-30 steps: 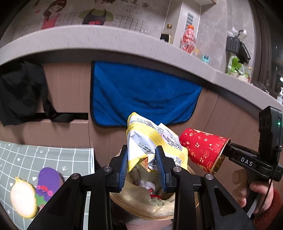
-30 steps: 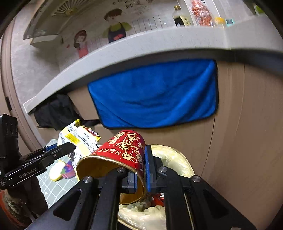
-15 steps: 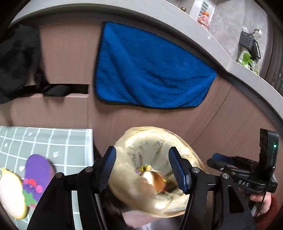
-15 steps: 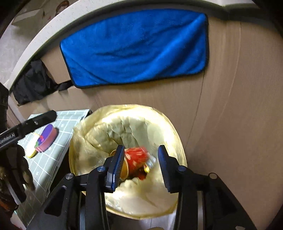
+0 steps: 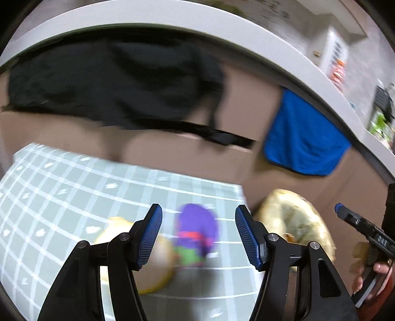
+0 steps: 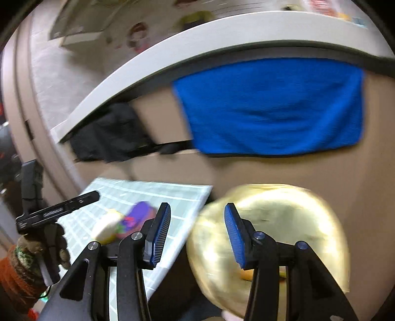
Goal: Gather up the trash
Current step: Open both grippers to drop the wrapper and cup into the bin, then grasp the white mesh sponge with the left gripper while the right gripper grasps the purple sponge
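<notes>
My left gripper [image 5: 198, 234] is open and empty above a green checked mat [image 5: 74, 187]. A purple toy [image 5: 197, 229] and a pale yellow toy [image 5: 150, 261] lie on the mat just beyond its fingers, both blurred. My right gripper [image 6: 196, 234] is open and empty beside the near left rim of the bin with a yellowish bag [image 6: 284, 222]. The bin also shows in the left wrist view [image 5: 296, 214], at the right. The right gripper [image 5: 358, 227] shows at the right edge of the left wrist view; the left gripper [image 6: 93, 196] shows at left in the right wrist view.
A blue towel [image 6: 271, 108] and a black cloth [image 5: 111, 81] hang on the brown cabinet front under a grey counter [image 5: 172, 22]. The mat's right edge [image 6: 195, 210] lies next to the bin.
One second ago both grippers held trash above the bin, a snack wrapper and a red cup. Both opened, the trash lay in the bin, and the views have swung left toward the mat.
</notes>
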Demonstrator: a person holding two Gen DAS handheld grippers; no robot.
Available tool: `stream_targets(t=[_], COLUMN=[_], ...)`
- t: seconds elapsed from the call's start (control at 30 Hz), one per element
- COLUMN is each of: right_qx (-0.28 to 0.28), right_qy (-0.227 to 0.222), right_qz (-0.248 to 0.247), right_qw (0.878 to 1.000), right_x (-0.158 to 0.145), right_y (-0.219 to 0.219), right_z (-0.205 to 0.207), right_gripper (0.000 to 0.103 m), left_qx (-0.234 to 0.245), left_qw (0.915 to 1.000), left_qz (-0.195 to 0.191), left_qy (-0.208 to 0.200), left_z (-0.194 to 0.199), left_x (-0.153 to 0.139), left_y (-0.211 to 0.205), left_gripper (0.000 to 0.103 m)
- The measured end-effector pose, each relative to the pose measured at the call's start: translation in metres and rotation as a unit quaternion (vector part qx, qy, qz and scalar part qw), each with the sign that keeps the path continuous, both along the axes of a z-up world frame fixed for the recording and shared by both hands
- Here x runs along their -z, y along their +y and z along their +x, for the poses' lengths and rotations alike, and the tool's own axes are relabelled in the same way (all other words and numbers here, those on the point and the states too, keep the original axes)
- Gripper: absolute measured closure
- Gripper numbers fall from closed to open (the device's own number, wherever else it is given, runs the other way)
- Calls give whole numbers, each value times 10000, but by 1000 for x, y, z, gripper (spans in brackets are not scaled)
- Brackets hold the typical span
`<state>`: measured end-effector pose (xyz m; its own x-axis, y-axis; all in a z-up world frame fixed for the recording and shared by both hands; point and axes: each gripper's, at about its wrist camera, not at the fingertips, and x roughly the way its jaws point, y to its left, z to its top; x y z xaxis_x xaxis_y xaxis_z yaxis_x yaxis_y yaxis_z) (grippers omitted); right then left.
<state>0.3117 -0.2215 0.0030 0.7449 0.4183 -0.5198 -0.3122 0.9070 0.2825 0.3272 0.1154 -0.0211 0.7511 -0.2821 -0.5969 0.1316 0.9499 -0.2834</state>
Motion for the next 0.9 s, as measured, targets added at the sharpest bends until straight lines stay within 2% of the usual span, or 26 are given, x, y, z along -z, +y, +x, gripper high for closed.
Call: stream_targets(t=[0.17,0.3,0.47,0.6,0.73,0.83,0.9], right_qx=[-737,-1068,-585,-210,-206,-308,-441], right_qy=[271,792,1246,1486,1527,1474,1437], right_qz=[-44,113,149,-96,-131,-134,-321], right_qw=[9969,9911,9904,9886,9880,9885,9881], right_x=[21,53,84,101,113,116,118], right_y=[78,127,161,172,189,200,211], right_z=[17,40,75,91,97,103,107], right_gripper=[60,60,60,56,43,39,37], left_qx=[-460,-637,-781,-804,-820,-797,-739], left_qw=[9985,9969,9945,9935,9927,9921,9917], left_qz=[-175,-328,-560,-654,-729,-794,-846], left_qy=[226,337,421,463,499,554,619], left_z=[-6,-15,-22,-25,-26,-25,-23], left_x=[17,29,41,47,53,57,60], left_y=[66,98,127,143,154,158,158], left_gripper=[41,41,41,41,41,41,41])
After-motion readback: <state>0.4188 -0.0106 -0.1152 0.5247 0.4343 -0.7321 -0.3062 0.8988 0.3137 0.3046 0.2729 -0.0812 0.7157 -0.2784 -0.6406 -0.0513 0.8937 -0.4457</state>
